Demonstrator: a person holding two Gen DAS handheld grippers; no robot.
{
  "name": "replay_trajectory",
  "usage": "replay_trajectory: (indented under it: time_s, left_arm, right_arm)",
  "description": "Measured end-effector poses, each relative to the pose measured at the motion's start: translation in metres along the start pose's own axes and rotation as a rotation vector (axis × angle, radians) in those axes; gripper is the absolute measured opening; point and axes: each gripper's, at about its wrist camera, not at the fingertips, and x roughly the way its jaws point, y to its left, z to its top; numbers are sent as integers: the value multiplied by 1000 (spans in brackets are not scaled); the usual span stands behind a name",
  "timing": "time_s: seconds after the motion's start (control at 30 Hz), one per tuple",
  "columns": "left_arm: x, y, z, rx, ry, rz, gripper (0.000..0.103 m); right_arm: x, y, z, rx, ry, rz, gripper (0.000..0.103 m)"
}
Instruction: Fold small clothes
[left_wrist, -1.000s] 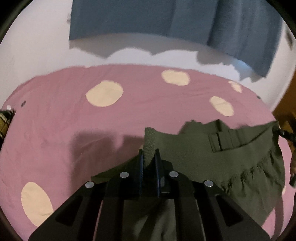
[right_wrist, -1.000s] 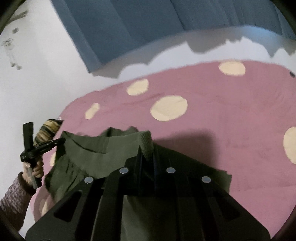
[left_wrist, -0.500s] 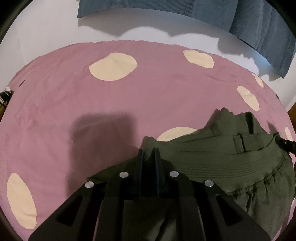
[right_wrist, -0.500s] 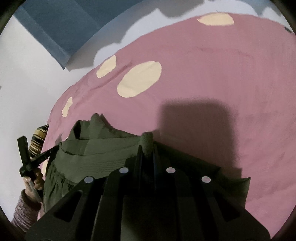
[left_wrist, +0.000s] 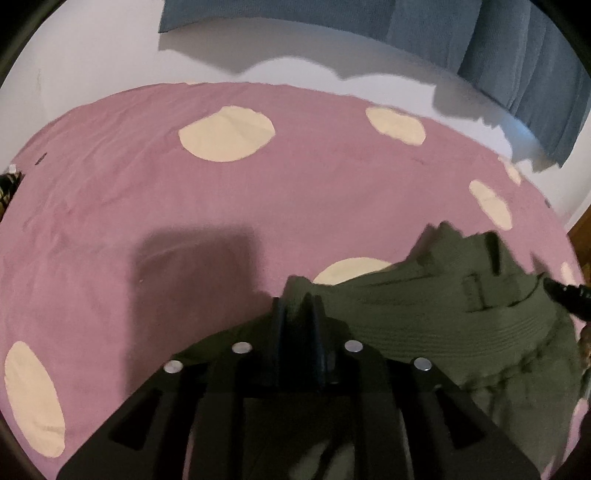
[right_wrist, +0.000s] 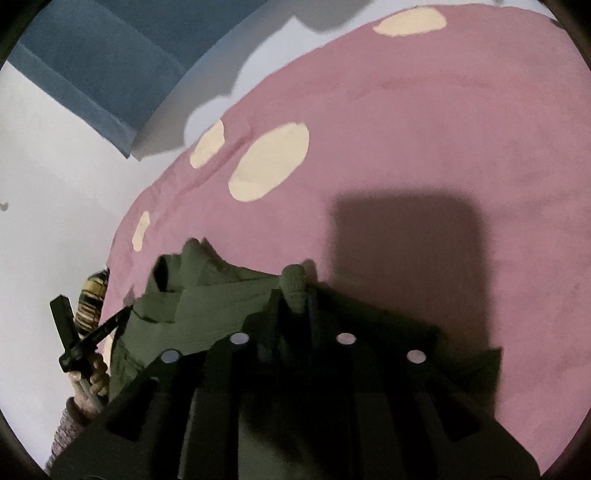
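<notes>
An olive green garment (left_wrist: 436, 325) with a ribbed waistband and belt loops is held stretched between my two grippers, low over the pink spotted bedsheet (left_wrist: 258, 206). My left gripper (left_wrist: 297, 306) is shut on one ribbed corner of the garment. My right gripper (right_wrist: 293, 299) is shut on the other ribbed corner (right_wrist: 294, 284). The garment (right_wrist: 207, 314) hangs below both grippers and its lower part is hidden by them. The left gripper's tool and the hand on it show at the left edge of the right wrist view (right_wrist: 79, 343).
The pink sheet with cream dots (right_wrist: 269, 166) covers the bed. A white wall (left_wrist: 92, 55) stands behind it with a blue curtain (left_wrist: 498, 55) hanging above. The bed's edge lies to the left in the right wrist view.
Both grippers have gone down and forward with the garment. Its ribbed corners stick up less between the fingers, and the waistband now lies closer to the sheet.
</notes>
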Motion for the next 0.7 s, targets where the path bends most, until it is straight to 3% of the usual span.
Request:
replay_trajectory:
  time_s: [0.07, 0.13, 0.23, 0.3, 0.43, 0.7]
  left_arm:
    - [-17, 3, -2, -13, -24, -10, 38]
    - [-41, 10, -7, -34, -58, -29, 68]
    - [-79, 22, -26, -66, -93, -69, 79]
    - [-101, 32, -46, -100, -106, -90, 82]
    - [-131, 62, -100, -248, -78, -147, 84]
    - [-153, 83, -182, -439, -40, -235, 84]
  right_arm:
    - [-17, 4, -1, 0, -31, 10, 24]
    - [-42, 8, -5, 2, -69, 15, 34]
    - [-87, 12, -21, 6, -126, 37, 54]
    - [-114, 10, -37, -1, -156, 23, 61]
    - [-148, -8, -78, 42, -169, 1, 65]
    - [-151, -54, -151, 215, -109, -12, 65]
